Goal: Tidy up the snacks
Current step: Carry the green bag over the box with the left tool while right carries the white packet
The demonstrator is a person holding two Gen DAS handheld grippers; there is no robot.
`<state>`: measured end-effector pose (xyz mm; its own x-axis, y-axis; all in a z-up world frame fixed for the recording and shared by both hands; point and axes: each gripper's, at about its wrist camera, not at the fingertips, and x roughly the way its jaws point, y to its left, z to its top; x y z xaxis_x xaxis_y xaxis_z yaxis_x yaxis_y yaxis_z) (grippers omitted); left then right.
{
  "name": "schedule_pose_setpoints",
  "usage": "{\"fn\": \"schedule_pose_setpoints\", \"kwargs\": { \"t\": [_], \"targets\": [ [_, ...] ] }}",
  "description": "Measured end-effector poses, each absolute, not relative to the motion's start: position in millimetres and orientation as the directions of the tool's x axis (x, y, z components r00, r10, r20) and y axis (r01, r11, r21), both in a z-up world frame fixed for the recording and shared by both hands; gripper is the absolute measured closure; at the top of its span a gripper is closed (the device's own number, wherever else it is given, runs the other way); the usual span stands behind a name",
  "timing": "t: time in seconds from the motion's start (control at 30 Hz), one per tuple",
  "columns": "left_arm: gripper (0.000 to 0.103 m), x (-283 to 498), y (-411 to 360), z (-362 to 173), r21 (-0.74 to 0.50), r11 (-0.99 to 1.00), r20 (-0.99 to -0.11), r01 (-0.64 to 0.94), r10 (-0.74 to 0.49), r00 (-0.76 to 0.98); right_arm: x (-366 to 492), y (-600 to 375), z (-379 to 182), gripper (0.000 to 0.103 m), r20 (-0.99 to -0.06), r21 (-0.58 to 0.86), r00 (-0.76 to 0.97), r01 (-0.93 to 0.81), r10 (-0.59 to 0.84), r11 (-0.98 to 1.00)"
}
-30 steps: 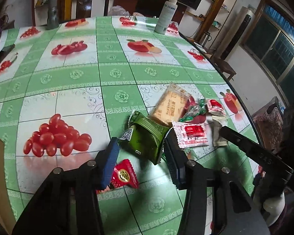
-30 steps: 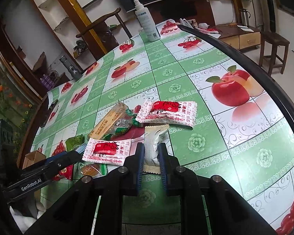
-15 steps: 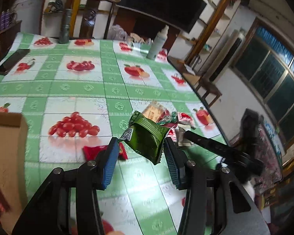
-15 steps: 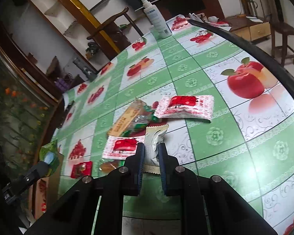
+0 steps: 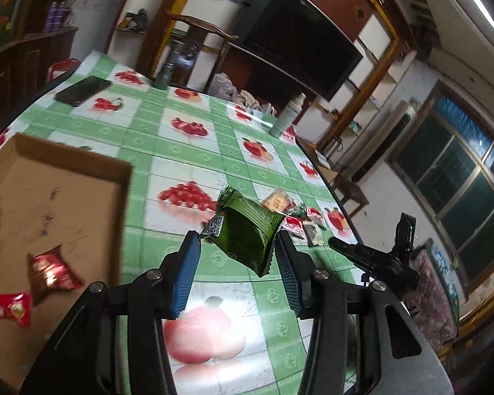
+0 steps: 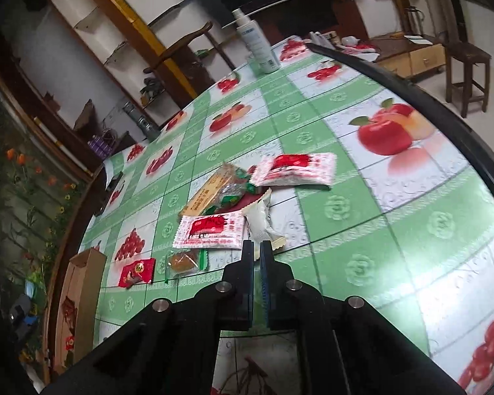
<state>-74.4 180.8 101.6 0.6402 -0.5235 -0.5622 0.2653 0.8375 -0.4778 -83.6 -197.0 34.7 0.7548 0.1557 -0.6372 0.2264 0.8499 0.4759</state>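
The left gripper is clamped on a dark green foil snack packet with a white QR label, holding it up in the air above the round table with the green-and-white fruit-print cloth. To the left sits an open brown cardboard box, but its near and left sides are cut off by the frame. Inside it there's a shiny red wrapped snack, and a couple more red wrappers at the edge that are too blurred and cropped to read.

The right gripper has just been closing and its jaws are now practically together. A white crinkle-edged packet lies right at the tips, but the pads hide its near end, so honestly I can't tell if it's pinched or just touching.

The rest of the pile is on the cloth beyond: a white packet with a red label just left of the tips, another white-and-red packet farther back, a long tan cracker pack, some small green-wrapped sweets half buried between them, a small clear-wrapped brown cake and a flat red sachet near left. A white spray bottle stands at the far edge.
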Motion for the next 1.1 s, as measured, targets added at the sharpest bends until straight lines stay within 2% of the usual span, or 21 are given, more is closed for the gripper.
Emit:
{"fn": "schedule_pose_setpoints", "kwargs": {
  "t": [0.07, 0.13, 0.3, 0.4, 0.47, 0.6, 0.8, 0.87, 0.93, 0.97, 1.1],
  "targets": [
    [0.058, -82, 196, 103, -0.487, 0.835, -0.547, 0.254, -0.519, 0.657, -85, -203, 38, 0.087, -0.647, 0.474, 0.749, 0.254, 0.139, 0.843],
    [0.058, -91, 208, 105, -0.48, 0.842, -0.536, 0.246, -0.503, 0.678, -86, -205, 41, 0.073, -0.655, 0.469, 0.745, 0.274, 0.123, 0.84],
    [0.058, -103, 238, 101, -0.494, 0.844, -0.526, 0.208, -0.48, 0.702, -67, -187, 33, 0.072, -0.716, 0.4, 0.69, 0.28, 0.107, 0.872],
    [0.058, -107, 253, 99, -0.503, 0.845, -0.524, 0.182, -0.465, 0.713, -54, -173, 28, 0.072, -0.749, 0.317, 0.662, 0.301, 0.043, 0.899],
    [0.058, -111, 261, 96, -0.502, 0.849, -0.527, 0.166, -0.452, 0.719, -48, -169, 27, 0.071, -0.755, 0.285, 0.656, 0.31, 0.013, 0.907],
    [0.058, -111, 278, 88, -0.515, 0.847, -0.535, 0.128, -0.435, 0.725, -36, -169, 29, 0.062, -0.763, 0.217, 0.644, 0.335, -0.054, 0.917],
    [0.058, -112, 290, 79, -0.531, 0.842, -0.538, 0.097, -0.423, 0.73, -23, -169, 33, 0.059, -0.763, 0.157, 0.642, 0.307, -0.082, 0.939],
    [0.058, -114, 293, 77, -0.535, 0.84, -0.539, 0.091, -0.423, 0.728, -19, -166, 30, 0.065, -0.765, 0.149, 0.64, 0.28, -0.068, 0.948],
    [0.058, -114, 295, 75, -0.537, 0.839, -0.543, 0.086, -0.422, 0.726, -18, -164, 28, 0.096, -0.768, 0.147, 0.638, 0.271, -0.063, 0.951],
    [0.058, -115, 296, 74, -0.538, 0.839, -0.545, 0.082, -0.421, 0.725, -18, -164, 28, 0.103, -0.767, 0.156, 0.64, 0.265, -0.053, 0.951],
    [0.058, -116, 302, 72, -0.547, 0.834, -0.545, 0.073, -0.42, 0.725, -26, -163, 32, 0.102, -0.748, 0.193, 0.663, 0.262, -0.031, 0.945]
  ]
}}
